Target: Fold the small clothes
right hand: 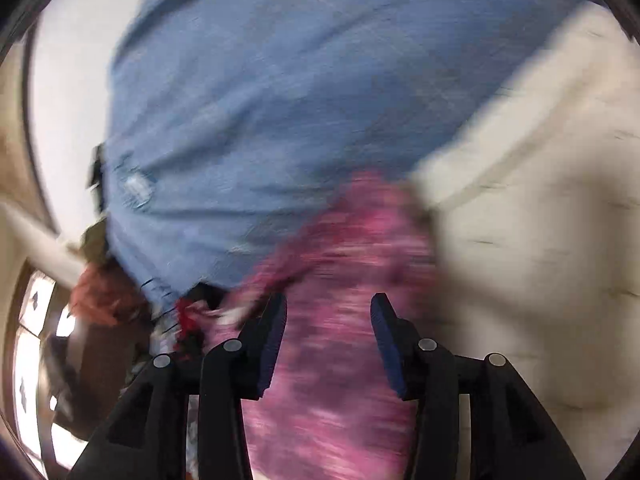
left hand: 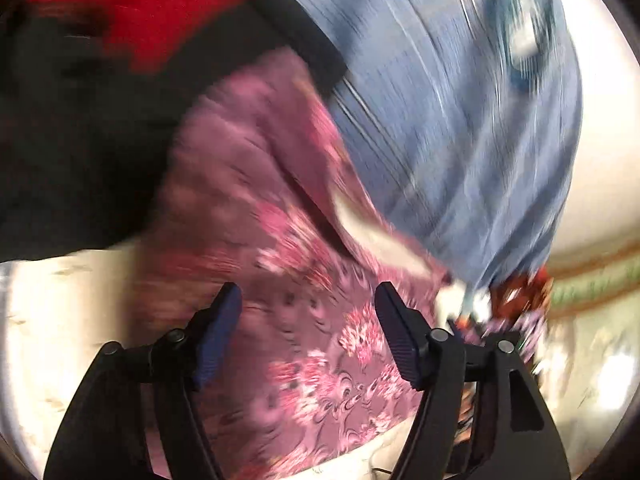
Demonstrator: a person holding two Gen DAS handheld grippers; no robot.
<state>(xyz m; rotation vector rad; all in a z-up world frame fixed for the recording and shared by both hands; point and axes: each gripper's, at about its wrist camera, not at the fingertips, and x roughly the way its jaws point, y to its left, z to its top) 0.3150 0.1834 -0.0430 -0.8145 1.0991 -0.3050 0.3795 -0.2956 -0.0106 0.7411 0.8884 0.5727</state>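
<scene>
Left wrist view shows blue denim garment (left hand: 460,120) ahead of the left hand-held gripper (left hand: 308,300), pink floral cloth (left hand: 280,240) under its wide, empty jaws; right hand-held gripper (right hand: 328,308) likewise gapes over the same cloth (right hand: 340,280), all blurred

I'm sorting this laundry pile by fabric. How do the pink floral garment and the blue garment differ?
The pink floral garment carries a busy pink-and-white print; the blue garment is plain apart from a pale patch. The pink one lies nearest, under both grippers' open jaws; the blue one lies beyond it, partly overlapping its far edge. Both lie rumpled and unfolded on the cream sheet.
</scene>
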